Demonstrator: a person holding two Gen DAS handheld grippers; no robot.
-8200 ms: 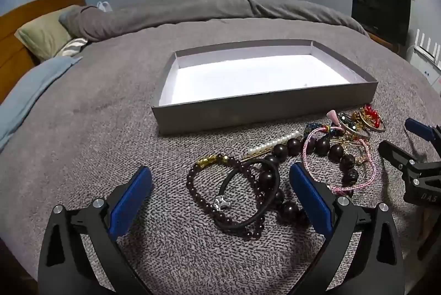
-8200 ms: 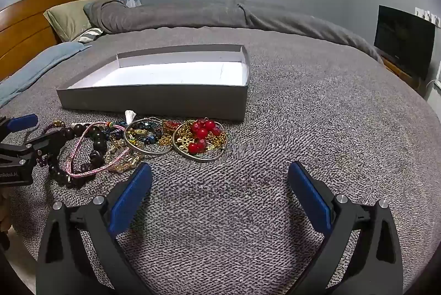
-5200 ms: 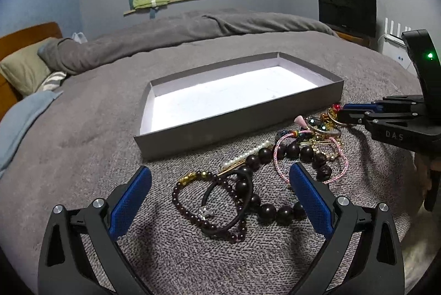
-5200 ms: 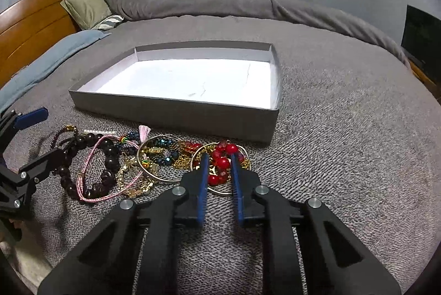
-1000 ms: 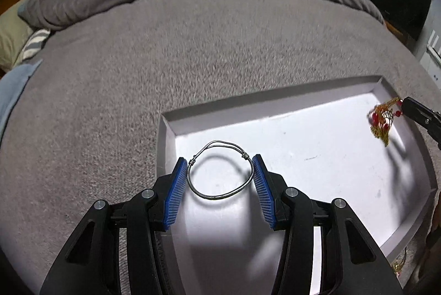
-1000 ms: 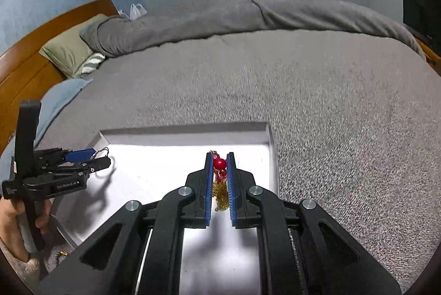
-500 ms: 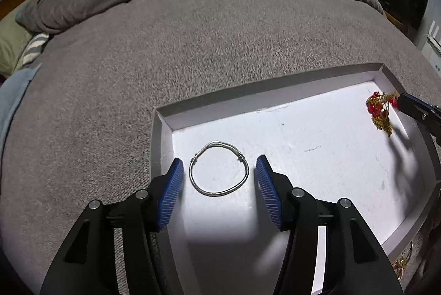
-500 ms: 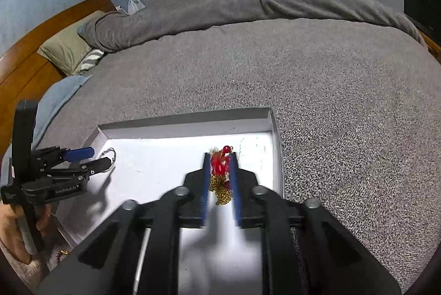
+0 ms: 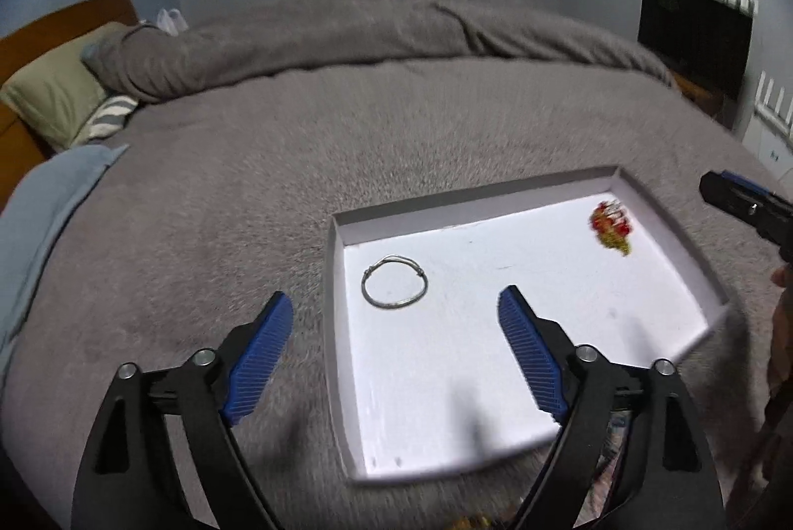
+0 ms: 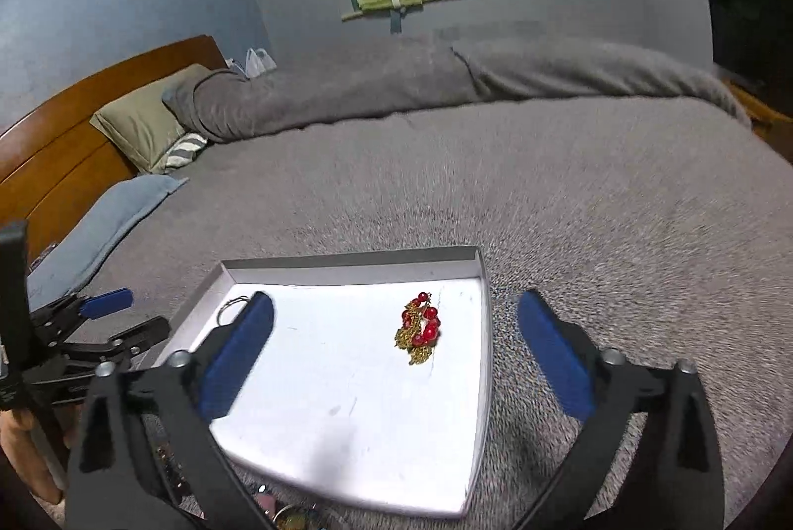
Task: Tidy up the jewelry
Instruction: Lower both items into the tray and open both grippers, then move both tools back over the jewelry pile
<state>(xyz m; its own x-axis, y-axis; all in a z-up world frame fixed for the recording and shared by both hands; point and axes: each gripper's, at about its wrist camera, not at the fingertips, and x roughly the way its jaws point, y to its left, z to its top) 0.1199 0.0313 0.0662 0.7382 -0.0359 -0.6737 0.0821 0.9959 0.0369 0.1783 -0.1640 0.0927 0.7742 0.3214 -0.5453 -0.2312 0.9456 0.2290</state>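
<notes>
A shallow grey box with a white floor (image 9: 446,381) lies on the bed; it also shows in the right wrist view (image 10: 347,406). A thin silver bangle (image 9: 394,288) lies in its far left corner, partly hidden in the right wrist view (image 10: 233,306). A red-bead and gold-chain bracelet (image 10: 420,328) lies bunched near the far right side, also in the left wrist view (image 9: 610,227). My left gripper (image 9: 394,351) is open and empty above the box's left side. My right gripper (image 10: 396,351) is open and empty above the box.
The grey bedspread (image 9: 223,183) surrounds the box. Bits of other jewelry (image 10: 292,515) peek out below the box's near edge. Pillows (image 10: 143,119) and a wooden headboard (image 10: 64,133) are far left. A dark TV (image 9: 694,34) stands at the right.
Both grippers opened wide and pulled back. The silver bangle, let go earlier, lies in the box; the red-bead bracelet was let go and now lies in the box.
</notes>
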